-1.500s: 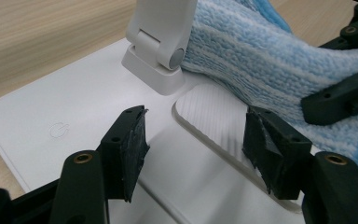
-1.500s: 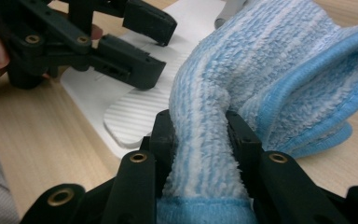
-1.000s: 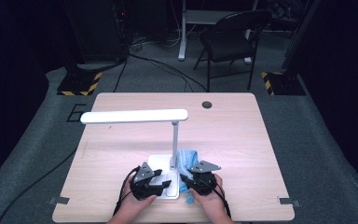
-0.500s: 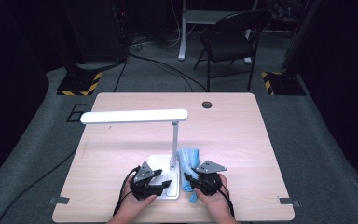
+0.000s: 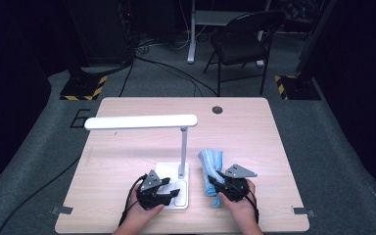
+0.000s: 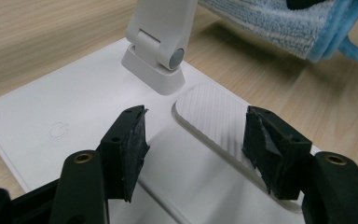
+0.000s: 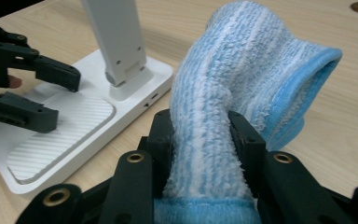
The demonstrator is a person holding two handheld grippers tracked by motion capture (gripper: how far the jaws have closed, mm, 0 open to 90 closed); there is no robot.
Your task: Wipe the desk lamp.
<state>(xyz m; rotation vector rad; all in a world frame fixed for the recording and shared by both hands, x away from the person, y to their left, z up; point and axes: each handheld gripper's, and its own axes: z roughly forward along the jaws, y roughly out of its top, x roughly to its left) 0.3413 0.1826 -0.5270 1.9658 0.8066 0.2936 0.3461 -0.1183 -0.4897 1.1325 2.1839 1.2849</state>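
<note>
Half of the blue cloth [image 7: 242, 84] is hidden between the right gripper [image 5: 223, 187]'s jaws, which clamp it near the worktop [image 5: 127, 152]'s front edge. The left gripper [image 6: 193, 149] hangs open over the lamp base [image 6: 51, 112], cloth just beyond.

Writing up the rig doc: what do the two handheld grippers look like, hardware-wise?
Both are black. The left gripper and right gripper each carry a grey three-cornered plate on top in the high view, and a black cable loops from the left one. Up close, the jaws are angular black bars with brass-coloured rivets and dark rubbery pads with worn, rough faces. No sleeves visible.
</note>
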